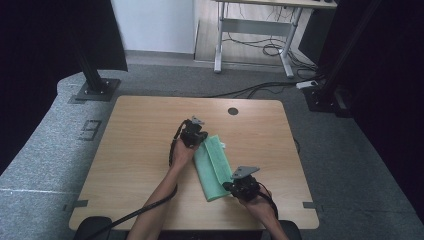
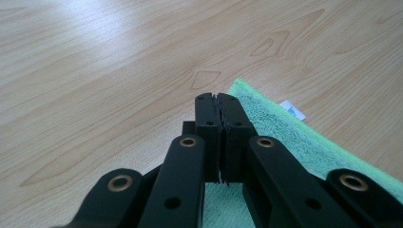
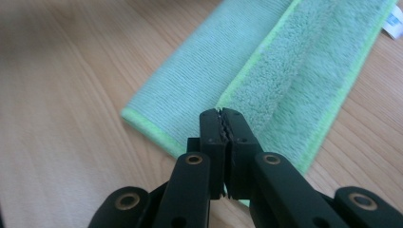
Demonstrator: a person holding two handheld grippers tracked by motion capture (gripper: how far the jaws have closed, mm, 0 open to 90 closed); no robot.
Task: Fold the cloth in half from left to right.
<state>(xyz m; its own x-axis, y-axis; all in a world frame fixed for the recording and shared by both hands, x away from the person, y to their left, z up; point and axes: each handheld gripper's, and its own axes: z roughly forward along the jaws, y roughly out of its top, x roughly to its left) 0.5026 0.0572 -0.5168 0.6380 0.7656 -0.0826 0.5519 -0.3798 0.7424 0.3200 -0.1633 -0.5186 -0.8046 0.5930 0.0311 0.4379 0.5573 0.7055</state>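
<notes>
Folding step judged in hand: green towel (image 1: 213, 167), folded lengthwise, lies right of table (image 1: 140, 150) centre; left gripper (image 2: 218, 97) and right gripper (image 3: 222, 113) are held jaws together, nothing clamped; next move req. opening at towel ends.

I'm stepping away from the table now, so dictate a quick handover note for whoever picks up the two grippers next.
Left gripper: jaws shut, nothing between them, at the far end of the green towel.
Right gripper: jaws shut, nothing between them, at the towel's near end.
Towel: lies on the wooden table as a long folded strip, one layer lapped over the other, white tag at the far end.
Done: lengthwise fold appears made.
Left: probably fold the strip end to end; neither end is gripped yet.
</notes>
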